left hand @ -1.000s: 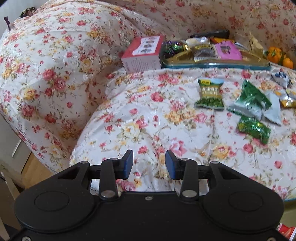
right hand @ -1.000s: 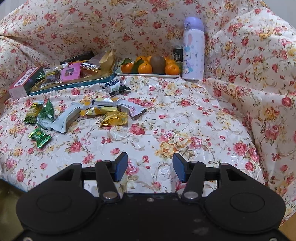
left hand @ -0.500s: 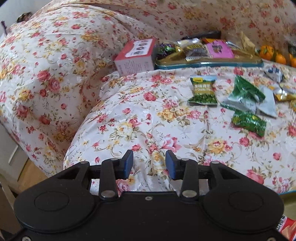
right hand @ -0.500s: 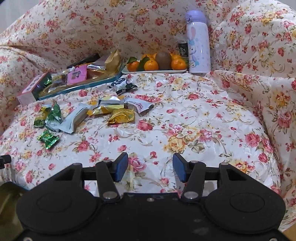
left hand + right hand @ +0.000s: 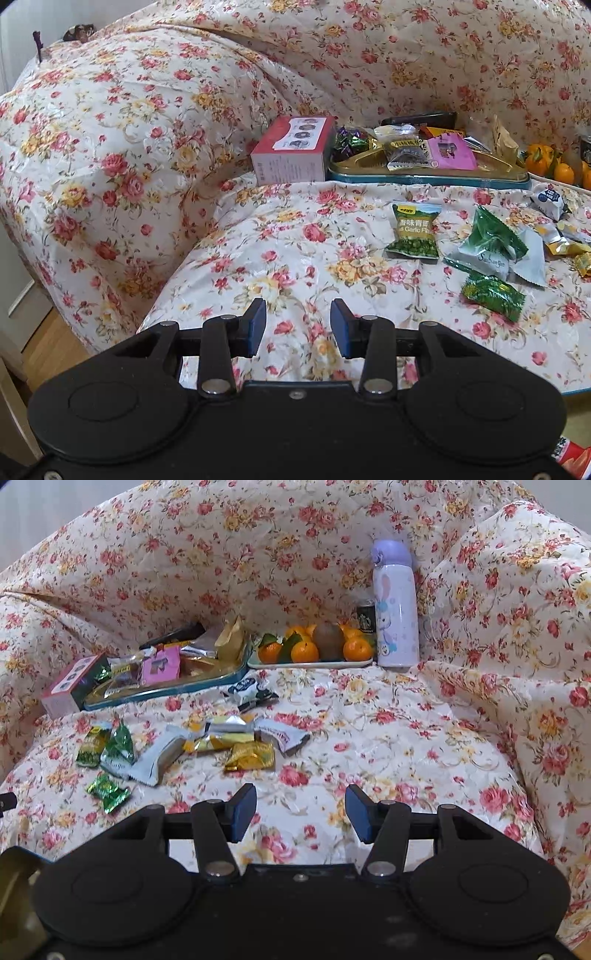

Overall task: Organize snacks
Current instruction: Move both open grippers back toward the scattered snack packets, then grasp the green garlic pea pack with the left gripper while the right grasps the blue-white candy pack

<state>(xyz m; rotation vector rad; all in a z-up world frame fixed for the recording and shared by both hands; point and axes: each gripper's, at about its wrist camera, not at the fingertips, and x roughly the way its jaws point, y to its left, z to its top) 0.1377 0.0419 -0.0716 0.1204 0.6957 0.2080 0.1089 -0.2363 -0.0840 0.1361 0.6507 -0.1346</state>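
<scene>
my left gripper (image 5: 298,326) and right gripper (image 5: 301,812) both hang with fingers apart, holding nothing, above the flowered sofa cover (image 5: 369,738). loose snack packets (image 5: 207,742) lie scattered ahead, near the tray (image 5: 162,692) at the back.

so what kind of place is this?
Most likely a home living room: a sofa under a floral cover, loose snack packets on the seat, a fruit plate and a purple flask against the backrest.

A cream sofa cover (image 5: 369,738) is showing red and yellow roses. Green packets (image 5: 415,230) are lying by gold wrappers (image 5: 250,756); a teal tray (image 5: 428,180), lilac bottle (image 5: 395,616) and oranges (image 5: 304,651) are sitting behind.
</scene>
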